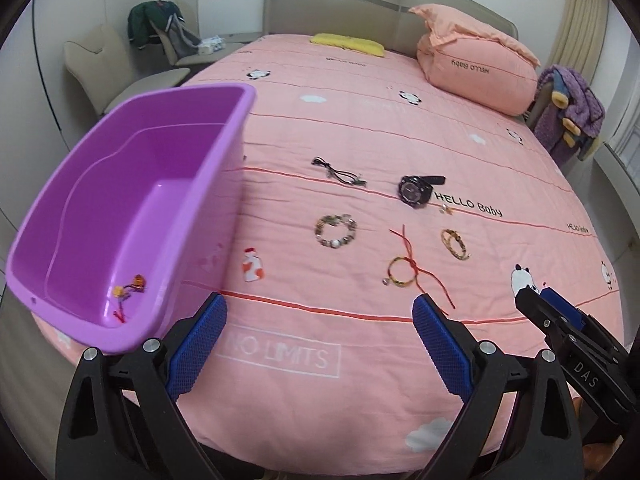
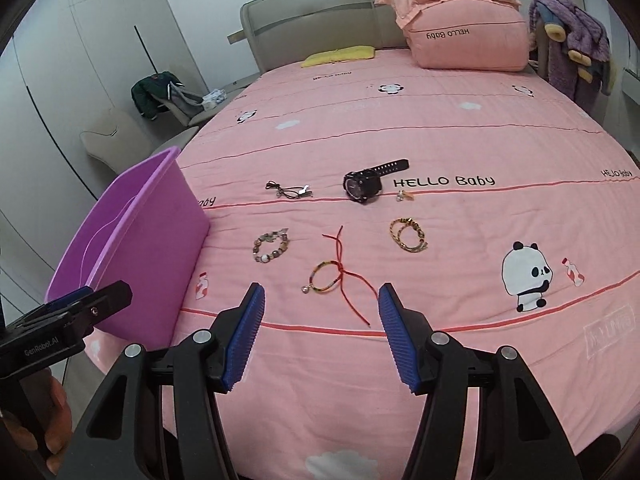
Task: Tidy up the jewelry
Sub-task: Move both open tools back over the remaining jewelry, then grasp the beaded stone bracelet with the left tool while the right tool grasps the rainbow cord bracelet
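Right hand-held gripper (image 2: 321,300) agape, empty, red-string bracelet (image 2: 326,277) on bedspread between its fingertips.

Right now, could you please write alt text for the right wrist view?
An open claw hovers over a pink bedspread, aimed at a red-string bracelet. Beyond lie two more bracelets, a black watch and a cord; a purple tub sits left.

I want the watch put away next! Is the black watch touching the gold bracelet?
Apart. In the right wrist view, bare pink bedspread shows between the black watch and the gold bracelet.
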### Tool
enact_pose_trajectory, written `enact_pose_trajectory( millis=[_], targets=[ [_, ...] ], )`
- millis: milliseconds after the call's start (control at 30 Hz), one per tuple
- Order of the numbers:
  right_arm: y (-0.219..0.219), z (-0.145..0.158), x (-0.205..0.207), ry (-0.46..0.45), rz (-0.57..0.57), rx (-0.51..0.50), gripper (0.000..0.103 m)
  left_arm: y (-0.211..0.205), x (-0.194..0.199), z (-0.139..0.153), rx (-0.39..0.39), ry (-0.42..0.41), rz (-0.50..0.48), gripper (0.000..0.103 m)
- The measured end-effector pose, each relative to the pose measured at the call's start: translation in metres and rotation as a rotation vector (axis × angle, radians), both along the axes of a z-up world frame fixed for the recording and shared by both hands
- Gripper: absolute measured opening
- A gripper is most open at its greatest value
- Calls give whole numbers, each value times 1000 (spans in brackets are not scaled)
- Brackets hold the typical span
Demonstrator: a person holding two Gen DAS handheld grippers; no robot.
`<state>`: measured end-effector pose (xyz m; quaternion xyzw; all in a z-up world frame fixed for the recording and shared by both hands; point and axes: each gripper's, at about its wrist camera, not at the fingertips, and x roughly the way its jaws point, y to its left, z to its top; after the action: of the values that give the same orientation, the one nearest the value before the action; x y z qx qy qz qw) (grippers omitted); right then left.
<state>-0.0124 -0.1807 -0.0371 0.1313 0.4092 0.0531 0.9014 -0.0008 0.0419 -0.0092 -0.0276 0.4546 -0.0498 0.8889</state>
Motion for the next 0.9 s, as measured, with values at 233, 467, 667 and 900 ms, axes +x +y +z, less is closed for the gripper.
enact_pose_trajectory(
  millis=[233,467,667,900],
  targets=[
    [-11,-21,11,24,-21,-16,57,-16,23,-22,-4,27,0,92],
    [-11,-50,37,67,-21,-24,57,-21,58,-52,23,61,19,92],
    [-7,-83,66,130,-19,-13,57,-23,83,-82,28,94,30,92],
    [-1,-108,94,162,-10,-21,57,-27,111,-111,45,125,40,92]
  ],
)
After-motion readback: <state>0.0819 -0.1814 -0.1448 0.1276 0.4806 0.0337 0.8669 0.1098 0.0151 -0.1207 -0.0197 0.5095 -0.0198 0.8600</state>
